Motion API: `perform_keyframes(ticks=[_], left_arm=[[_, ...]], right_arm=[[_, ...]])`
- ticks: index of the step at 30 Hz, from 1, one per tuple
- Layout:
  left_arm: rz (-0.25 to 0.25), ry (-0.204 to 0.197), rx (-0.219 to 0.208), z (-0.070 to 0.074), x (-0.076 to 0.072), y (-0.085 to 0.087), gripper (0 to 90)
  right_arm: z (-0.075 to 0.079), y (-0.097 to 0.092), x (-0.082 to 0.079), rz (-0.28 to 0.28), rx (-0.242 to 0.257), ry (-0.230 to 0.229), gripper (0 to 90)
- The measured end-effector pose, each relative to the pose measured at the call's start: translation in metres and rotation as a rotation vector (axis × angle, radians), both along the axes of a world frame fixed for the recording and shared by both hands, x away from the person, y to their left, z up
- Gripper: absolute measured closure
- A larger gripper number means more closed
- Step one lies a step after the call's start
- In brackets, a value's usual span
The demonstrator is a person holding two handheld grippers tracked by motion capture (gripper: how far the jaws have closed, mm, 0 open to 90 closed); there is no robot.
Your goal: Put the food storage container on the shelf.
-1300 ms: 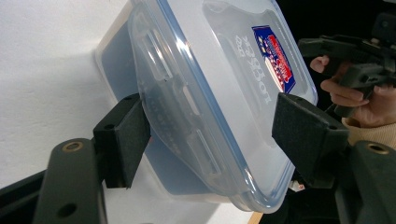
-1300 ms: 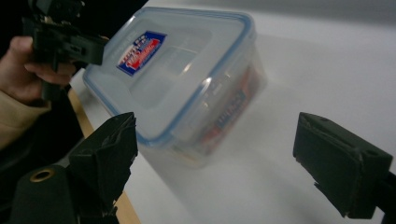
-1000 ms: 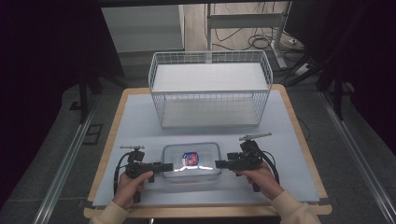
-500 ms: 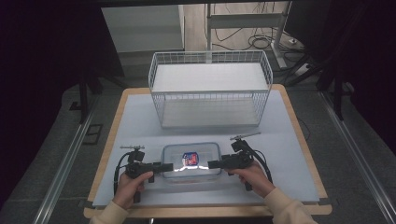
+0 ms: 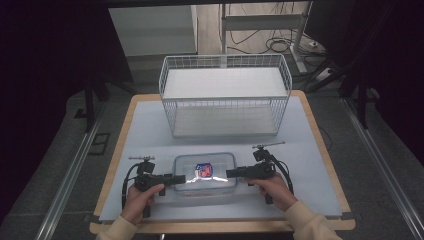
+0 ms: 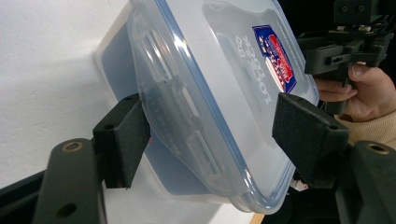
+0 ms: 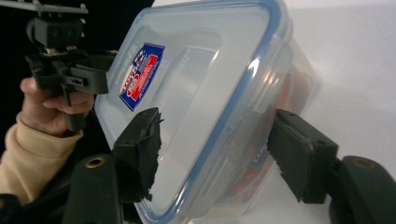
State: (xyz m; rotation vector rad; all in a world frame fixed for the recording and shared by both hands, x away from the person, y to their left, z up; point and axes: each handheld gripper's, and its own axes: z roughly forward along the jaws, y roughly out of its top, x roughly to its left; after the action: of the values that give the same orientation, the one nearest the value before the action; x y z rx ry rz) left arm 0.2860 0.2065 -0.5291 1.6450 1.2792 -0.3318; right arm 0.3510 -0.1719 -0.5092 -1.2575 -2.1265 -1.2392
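Container (image 5: 205, 172), clear with a blue-rimmed lid and a red and blue sticker (image 5: 203, 168), lies flat on the white mat (image 5: 150, 130) straight between the two claws. Its long axis runs from one claw to the other, so each claw faces a short end.

Seen from the left gripper (image 5: 181, 178), the box lies dead ahead, with its near end already inside the jaws. That claw is rolled onto its side: one pad sits low against the end wall under the lid rim, the other on top of the lid. It appears to be pinching that end.

Seen from the right gripper (image 5: 230, 173), the box likewise lies straight ahead, and its far end points at the other claw. These jaws have just been closing with the container's end between them. One pad lies over the lid and the other is at the end wall by the clasp. Whether both pads already press I cannot tell.

Neither hand is nearer, since each has its own end. Beyond both claws, well apart from the box, stands the wire basket (image 5: 225, 56). Any lift towards it probably depends on both ends rising together, keeping that long axis level.
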Motion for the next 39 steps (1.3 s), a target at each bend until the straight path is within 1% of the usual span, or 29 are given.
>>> perform_keyframes(ticks=[4,6,7,8,11,13,15,19,21,25,28,31,34,39], left_arm=[[0.009,-0.008,-0.005,0.001,-0.003,0.001,30.6],[0.012,-0.018,-0.006,0.002,-0.005,0.001,32.0],[0.015,-0.022,-0.005,0.002,-0.006,0.001,32.6],[0.016,-0.025,-0.006,0.003,-0.007,0.001,33.2],[0.032,-0.047,-0.009,0.003,-0.013,0.001,34.8],[0.038,-0.06,-0.009,0.004,-0.016,0.001,35.8],[0.042,-0.067,-0.006,0.005,-0.019,0.001,36.9],[0.049,-0.083,-0.004,0.006,-0.023,0.0,38.6],[0.05,-0.091,0.0,0.007,-0.025,0.0,39.0],[0.063,-0.1,0.0,0.007,-0.028,-0.001,40.0],[0.067,-0.105,0.005,0.009,-0.03,-0.001,40.5],[0.076,-0.12,0.018,0.011,-0.031,-0.002,41.0],[0.086,-0.134,0.033,0.014,-0.033,-0.004,41.7],[0.093,-0.143,0.038,0.015,-0.033,-0.005,42.3]], right_arm=[[0.002,-0.001,-0.001,0.003,0.003,-0.01,39.4],[0.002,-0.002,-0.002,0.001,0.009,-0.017,41.2],[0.003,-0.003,-0.003,-0.001,0.012,-0.013,42.1],[0.003,-0.004,-0.004,-0.001,0.016,-0.021,42.7],[0.004,-0.006,-0.007,-0.009,0.029,-0.024,45.7],[0.004,-0.006,-0.01,-0.008,0.032,-0.044,45.9],[0.006,-0.006,-0.013,-0.002,0.024,-0.065,46.6],[0.007,-0.007,-0.018,-0.007,0.029,-0.078,48.5],[0.007,-0.008,-0.02,-0.012,0.032,-0.093,49.0],[0.008,-0.008,-0.024,-0.021,0.036,-0.1,49.8],[0.009,-0.009,-0.026,-0.026,0.04,-0.108,50.5],[0.01,-0.009,-0.028,-0.033,0.043,-0.116,51.6],[0.012,-0.009,-0.03,-0.037,0.039,-0.14,52.6],[0.014,-0.009,-0.032,-0.038,0.036,-0.16,53.4]])
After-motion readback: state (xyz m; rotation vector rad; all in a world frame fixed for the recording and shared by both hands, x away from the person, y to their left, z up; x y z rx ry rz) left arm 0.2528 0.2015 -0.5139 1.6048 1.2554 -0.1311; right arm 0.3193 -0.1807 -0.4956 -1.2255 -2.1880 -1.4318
